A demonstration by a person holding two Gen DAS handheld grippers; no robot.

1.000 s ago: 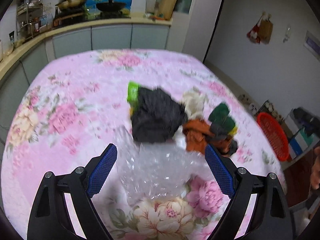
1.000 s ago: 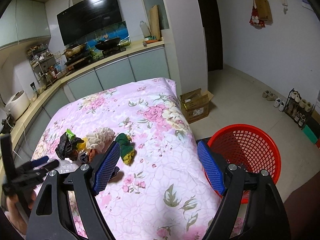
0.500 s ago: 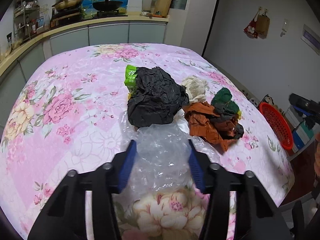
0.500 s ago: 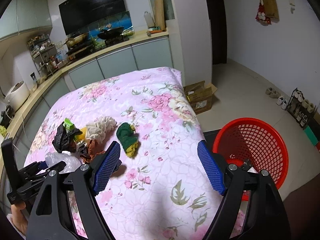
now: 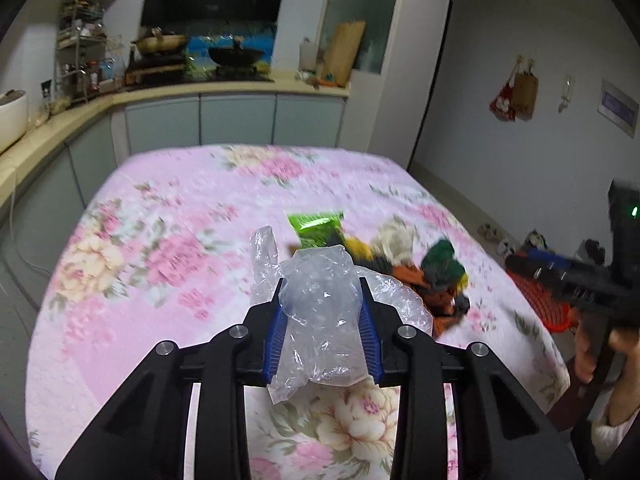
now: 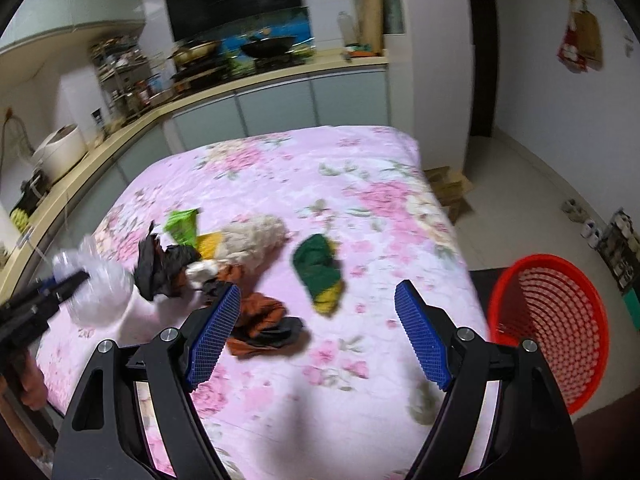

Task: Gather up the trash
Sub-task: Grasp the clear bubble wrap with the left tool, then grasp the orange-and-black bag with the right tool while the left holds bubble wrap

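My left gripper (image 5: 322, 320) is shut on a crumpled clear plastic bag (image 5: 320, 312) and holds it above the pink floral table (image 5: 160, 280); the bag also shows in the right wrist view (image 6: 96, 292). My right gripper (image 6: 316, 332) is open and empty above the table, over the trash pile. The pile holds a green packet (image 6: 183, 224), black plastic (image 6: 160, 264), a beige wad (image 6: 252, 240), an orange-brown wad (image 6: 260, 320) and a green-yellow wad (image 6: 320, 276). A red basket (image 6: 548, 336) stands on the floor right of the table.
A kitchen counter (image 6: 240, 84) with a stove and pans runs behind and left of the table. A cardboard box (image 6: 450, 188) lies on the floor past the table's far right corner. Shoes (image 6: 580, 216) line the right wall.
My left gripper closed on the clear plastic bag and lifted it off the table. My right gripper moved left over the table toward the trash pile, still open.
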